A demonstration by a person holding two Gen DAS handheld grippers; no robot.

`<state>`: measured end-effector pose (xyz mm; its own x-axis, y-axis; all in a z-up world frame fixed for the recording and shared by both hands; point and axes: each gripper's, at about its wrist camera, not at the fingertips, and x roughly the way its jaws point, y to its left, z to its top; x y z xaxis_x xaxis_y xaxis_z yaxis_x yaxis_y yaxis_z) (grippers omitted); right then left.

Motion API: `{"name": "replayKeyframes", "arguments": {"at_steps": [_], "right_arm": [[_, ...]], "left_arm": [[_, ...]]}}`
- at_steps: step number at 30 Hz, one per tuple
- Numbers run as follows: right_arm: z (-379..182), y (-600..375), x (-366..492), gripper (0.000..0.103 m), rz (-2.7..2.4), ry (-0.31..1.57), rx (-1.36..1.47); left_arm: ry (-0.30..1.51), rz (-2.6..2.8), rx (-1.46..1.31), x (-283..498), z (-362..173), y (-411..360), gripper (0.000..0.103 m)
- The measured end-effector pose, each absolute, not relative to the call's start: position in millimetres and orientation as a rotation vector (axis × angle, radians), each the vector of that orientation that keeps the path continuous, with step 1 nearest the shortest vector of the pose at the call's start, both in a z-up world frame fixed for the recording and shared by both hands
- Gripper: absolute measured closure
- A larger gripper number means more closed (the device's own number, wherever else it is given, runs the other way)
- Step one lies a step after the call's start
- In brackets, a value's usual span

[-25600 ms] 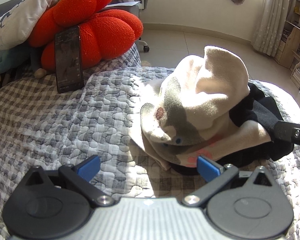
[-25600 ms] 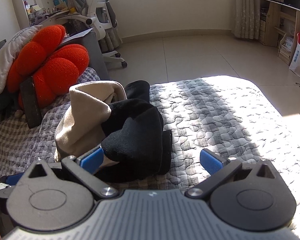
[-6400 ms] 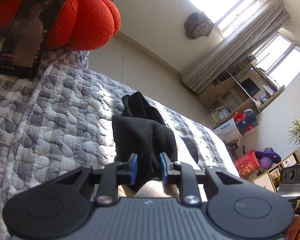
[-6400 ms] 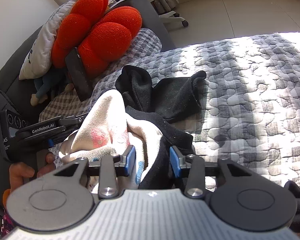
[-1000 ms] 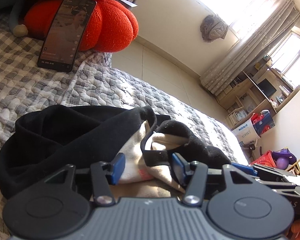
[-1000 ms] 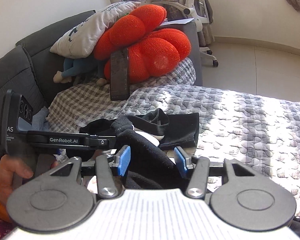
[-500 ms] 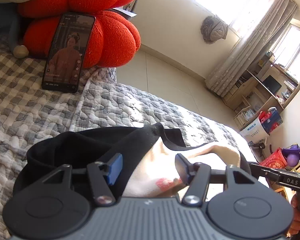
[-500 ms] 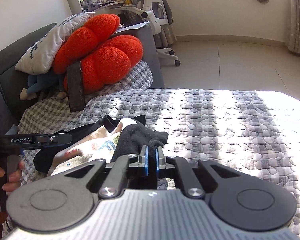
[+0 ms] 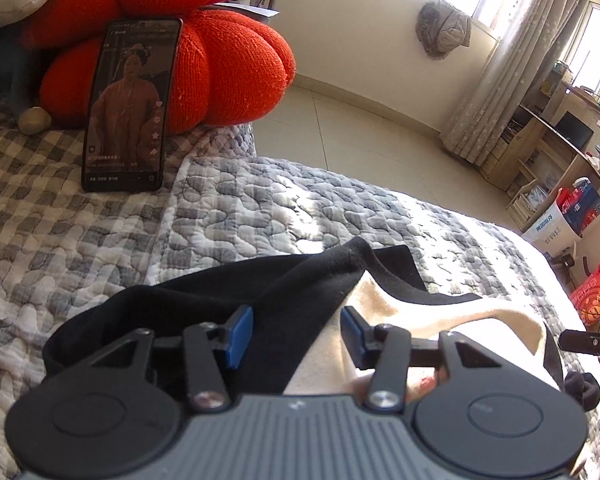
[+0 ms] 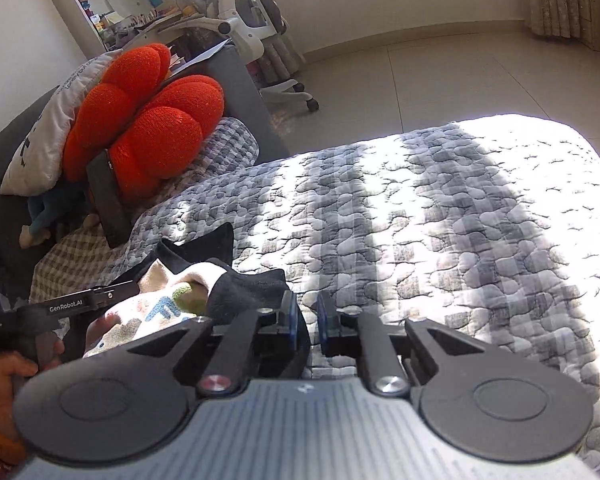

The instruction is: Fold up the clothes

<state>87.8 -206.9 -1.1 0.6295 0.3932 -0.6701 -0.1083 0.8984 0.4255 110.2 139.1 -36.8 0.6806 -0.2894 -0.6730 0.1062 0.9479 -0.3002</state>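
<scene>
Since the previous frame, my right gripper [image 10: 307,320] has released the black garment [image 9: 204,300]; its jaws are opening, apparently empty. My left gripper [image 9: 296,334] is closing over black cloth, pads not pressing. Both garments lie on the quilted bed [image 10: 440,240], phone [image 9: 130,104] against the red cushion [image 9: 228,60].

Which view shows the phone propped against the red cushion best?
The left wrist view: the phone faces the camera, its lit screen showing a figure in an orange robe, leaning on the red cushion. The right wrist view shows only its dark back and edge, at a steep angle, with no screen visible.
</scene>
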Motion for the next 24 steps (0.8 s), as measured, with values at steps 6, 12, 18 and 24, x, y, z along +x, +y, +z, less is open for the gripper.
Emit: {"name": "replayKeyframes", "arguments": {"at_steps": [6, 12, 18, 24], "right_arm": [[-16, -211, 95, 0.046, 0.298, 0.893, 0.470], [-34, -188, 102, 0.047, 0.348, 0.946, 0.429], [-38, -163, 92, 0.099, 0.362, 0.950, 0.318], [3, -176, 64, 0.100, 0.260, 0.774, 0.271]], "left_arm": [[0.789, -0.219, -0.250, 109, -38, 141, 0.069], [0.771, -0.206, -0.241, 106, -40, 137, 0.079], [0.736, -0.189, -0.268, 99, -41, 136, 0.095], [0.643, -0.187, -0.262, 61, -10, 133, 0.097]]}}
